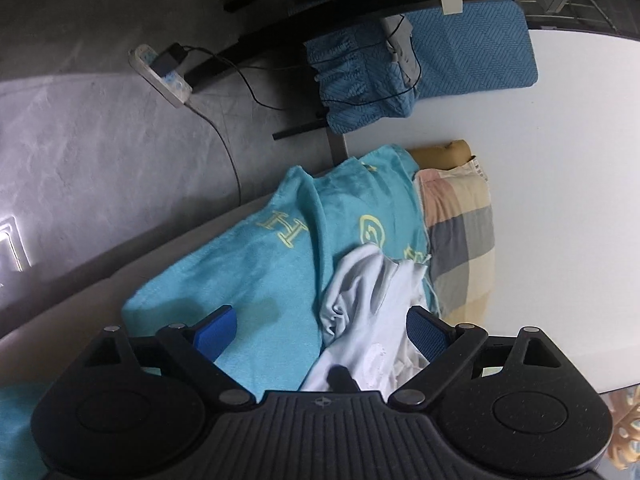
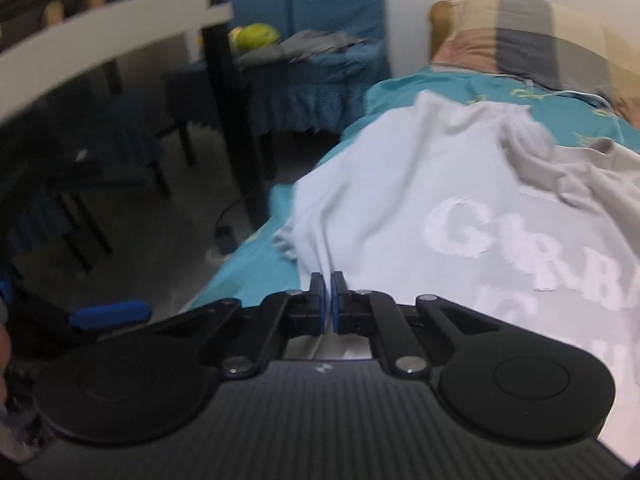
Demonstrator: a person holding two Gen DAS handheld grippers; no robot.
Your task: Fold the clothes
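Teal blanket (image 1: 248, 272) underneath; white shirt (image 2: 400, 200) ahead of closed right gripper (image 2: 328, 296); left gripper (image 1: 320, 328) wide.

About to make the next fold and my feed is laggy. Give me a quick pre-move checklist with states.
1. Left tongs open: ok.
2. Pale shirt between the left pads, not yet pinched: ok.
3. Right tongs shut: ok.
4. Shirt fabric caught in the right tongs: cannot tell.
5. Shirt lying flat on the teal blanket: not ok, bunched near the left tongs.
6. Plaid pillow clear of the shirt: ok.
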